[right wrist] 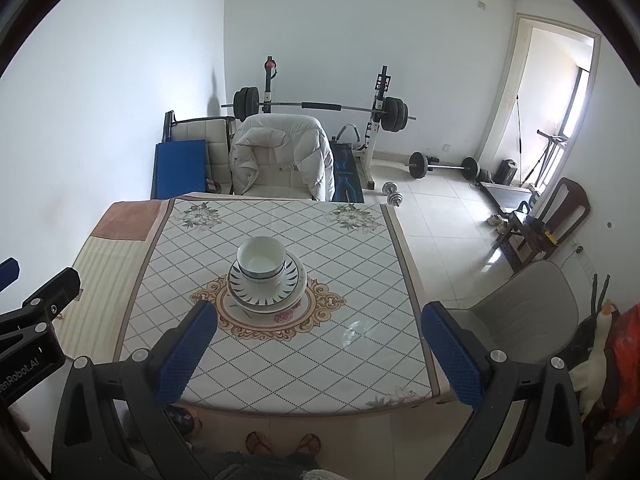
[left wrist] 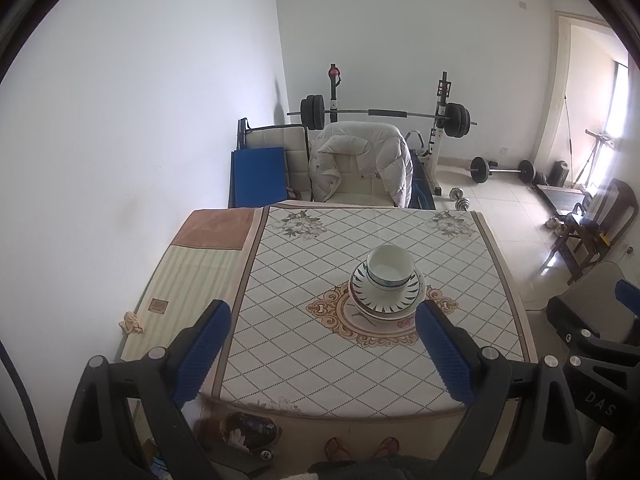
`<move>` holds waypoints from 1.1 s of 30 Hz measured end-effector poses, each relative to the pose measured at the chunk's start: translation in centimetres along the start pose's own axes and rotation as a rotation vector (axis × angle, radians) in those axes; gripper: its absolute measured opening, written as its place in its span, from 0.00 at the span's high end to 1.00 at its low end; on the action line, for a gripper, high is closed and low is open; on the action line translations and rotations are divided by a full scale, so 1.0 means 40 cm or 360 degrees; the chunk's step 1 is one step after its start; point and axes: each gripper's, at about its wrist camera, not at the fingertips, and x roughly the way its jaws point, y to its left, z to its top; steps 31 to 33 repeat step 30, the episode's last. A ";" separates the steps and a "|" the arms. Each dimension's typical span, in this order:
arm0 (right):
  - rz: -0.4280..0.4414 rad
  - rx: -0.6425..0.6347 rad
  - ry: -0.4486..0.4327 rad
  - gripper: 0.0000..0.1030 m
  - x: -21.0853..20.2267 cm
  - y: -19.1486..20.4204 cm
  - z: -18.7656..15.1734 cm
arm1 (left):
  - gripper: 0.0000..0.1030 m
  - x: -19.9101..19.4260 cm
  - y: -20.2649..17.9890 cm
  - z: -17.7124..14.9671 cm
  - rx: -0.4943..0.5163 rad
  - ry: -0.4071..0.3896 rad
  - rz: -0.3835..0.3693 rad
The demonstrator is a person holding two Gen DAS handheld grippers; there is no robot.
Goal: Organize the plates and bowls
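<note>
White bowls (left wrist: 389,266) (right wrist: 261,258) sit nested on a stack of plates (left wrist: 386,300) (right wrist: 266,294) with a dark leaf-pattern rim, at the middle of the table (left wrist: 304,352) (right wrist: 280,360). My left gripper (left wrist: 322,320) is held open above the table's near edge, short of the stack, with nothing between its blue pads (left wrist: 202,354). My right gripper (right wrist: 320,320) is open too, empty, to the right of the stack and nearer than it. Each gripper shows at the edge of the other's view.
The table wears a diamond-pattern cloth; a crumpled tissue (left wrist: 131,322) lies on its left strip. A chair with a white jacket (left wrist: 360,164) stands behind the table, a grey chair (right wrist: 520,312) to its right. Weight bench and dumbbells at the back. Slippered feet (right wrist: 282,442) below.
</note>
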 end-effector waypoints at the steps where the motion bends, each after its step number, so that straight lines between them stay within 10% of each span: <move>1: -0.0001 0.0000 0.0000 0.00 0.002 -0.001 0.000 | 0.08 0.001 0.000 0.001 0.0001 0.0002 0.0001; 33: 0.0000 -0.0015 -0.0021 0.00 -0.015 -0.005 -0.006 | 0.08 -0.001 0.007 -0.017 0.0001 0.0009 0.0004</move>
